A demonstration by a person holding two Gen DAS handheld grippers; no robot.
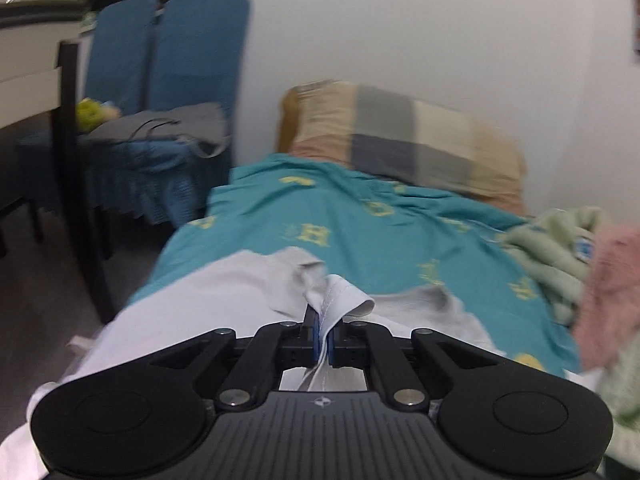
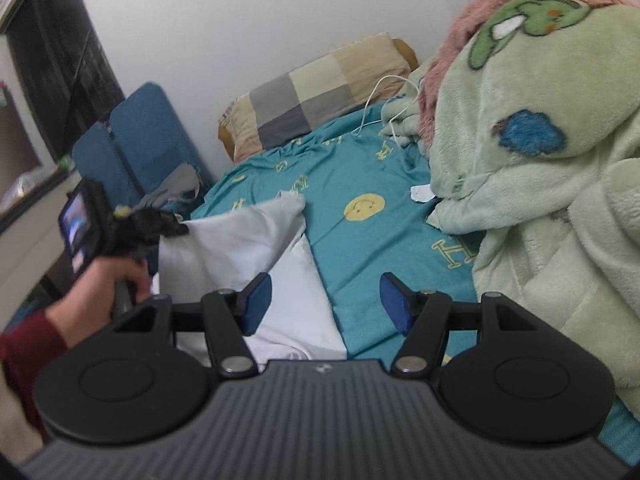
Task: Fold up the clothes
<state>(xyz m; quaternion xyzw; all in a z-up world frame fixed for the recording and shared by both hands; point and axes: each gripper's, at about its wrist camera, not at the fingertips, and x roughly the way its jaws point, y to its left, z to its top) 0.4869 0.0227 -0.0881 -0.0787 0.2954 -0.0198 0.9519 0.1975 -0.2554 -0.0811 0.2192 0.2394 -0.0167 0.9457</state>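
A white garment [image 1: 192, 312] lies on the teal bed sheet [image 1: 380, 216]. My left gripper [image 1: 323, 322] is shut on a stitched hem of it, and a fold of white cloth sticks up between the blue pads. In the right wrist view the same white garment [image 2: 240, 240] is lifted at its left edge, where a hand [image 2: 96, 300] in a dark red sleeve holds the left gripper [image 2: 176, 228]. My right gripper [image 2: 326, 302] hangs open over the garment's right edge and the sheet, with nothing between its fingers [image 2: 258, 300].
A checked pillow [image 2: 320, 92] lies at the head of the bed against the wall. A green fleece blanket [image 2: 540, 160] with a pink one [image 1: 604, 292] is heaped along the right side. A white cable [image 2: 380, 100] trails there. Blue chairs [image 1: 180, 60] holding grey cloth [image 1: 168, 128] and a dark desk leg [image 1: 76, 160] stand left.
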